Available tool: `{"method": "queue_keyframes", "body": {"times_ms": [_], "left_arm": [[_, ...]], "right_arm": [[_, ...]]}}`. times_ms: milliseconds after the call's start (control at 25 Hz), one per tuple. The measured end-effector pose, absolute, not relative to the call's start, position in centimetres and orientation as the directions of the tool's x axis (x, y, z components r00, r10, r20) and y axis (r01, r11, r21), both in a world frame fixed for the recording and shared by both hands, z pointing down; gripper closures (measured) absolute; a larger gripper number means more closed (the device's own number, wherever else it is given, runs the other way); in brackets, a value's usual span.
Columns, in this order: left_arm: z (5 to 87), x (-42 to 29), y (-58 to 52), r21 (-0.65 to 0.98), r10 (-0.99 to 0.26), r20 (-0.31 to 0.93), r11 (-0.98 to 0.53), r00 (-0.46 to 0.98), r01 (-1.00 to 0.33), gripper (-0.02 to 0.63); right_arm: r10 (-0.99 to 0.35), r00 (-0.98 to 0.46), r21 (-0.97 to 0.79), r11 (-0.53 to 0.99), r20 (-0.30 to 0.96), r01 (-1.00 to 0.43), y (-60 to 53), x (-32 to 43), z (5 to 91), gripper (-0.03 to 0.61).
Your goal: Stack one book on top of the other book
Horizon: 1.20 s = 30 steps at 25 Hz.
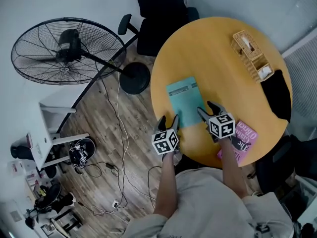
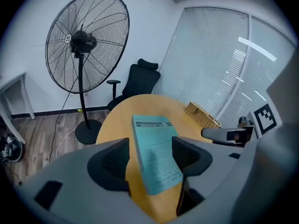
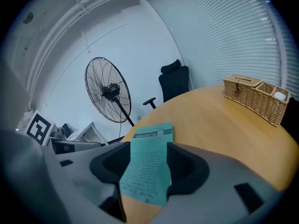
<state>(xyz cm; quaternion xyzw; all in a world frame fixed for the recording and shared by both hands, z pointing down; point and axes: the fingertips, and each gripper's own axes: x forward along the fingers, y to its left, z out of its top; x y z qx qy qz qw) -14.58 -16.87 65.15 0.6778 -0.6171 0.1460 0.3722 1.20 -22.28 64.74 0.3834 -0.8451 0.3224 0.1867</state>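
A teal book (image 1: 182, 100) lies flat on the round wooden table (image 1: 218, 68). My left gripper (image 1: 168, 122) is at its near left corner and my right gripper (image 1: 208, 110) at its near right corner. In the left gripper view the teal book (image 2: 156, 157) runs between the jaws of that gripper (image 2: 150, 155), with bare table showing beside its left edge. In the right gripper view the book (image 3: 148, 167) also fills the gap of the gripper (image 3: 147, 164). Both stand open, neither clamping it. A pink book (image 1: 242, 140) lies at the table's near right edge, partly under my right arm.
A wicker basket (image 1: 251, 56) sits at the table's far right. A black office chair (image 1: 163, 14) stands behind the table, and a large standing fan (image 1: 67, 51) is on the floor to the left. Cables lie on the wood floor.
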Motion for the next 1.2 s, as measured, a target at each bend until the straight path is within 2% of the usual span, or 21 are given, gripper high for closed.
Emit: {"method": "queue_keyframes", "body": {"times_ms": [200, 760, 1200], "left_arm": [[67.0, -14.5, -18.4, 0.350, -0.703, 0.679, 0.056, 0.212, -0.935, 0.350], [72.8, -14.0, -21.1, 0.403, -0.623, 0.747, 0.146, 0.232, -0.904, 0.350], [74.5, -13.1, -21.9, 0.468, -0.585, 0.755, 0.165, 0.295, -0.868, 0.351]], "right_arm": [[-0.502, -0.628, -0.411, 0.482, 0.595, -0.774, -23.6, 0.7, 66.5, 0.324], [-0.405, -0.622, -0.473, 0.414, 0.670, -0.778, -24.6, 0.3, 73.0, 0.314], [-0.395, -0.646, -0.516, 0.392, 0.653, -0.762, -25.0, -1.0, 74.4, 0.350]]}}
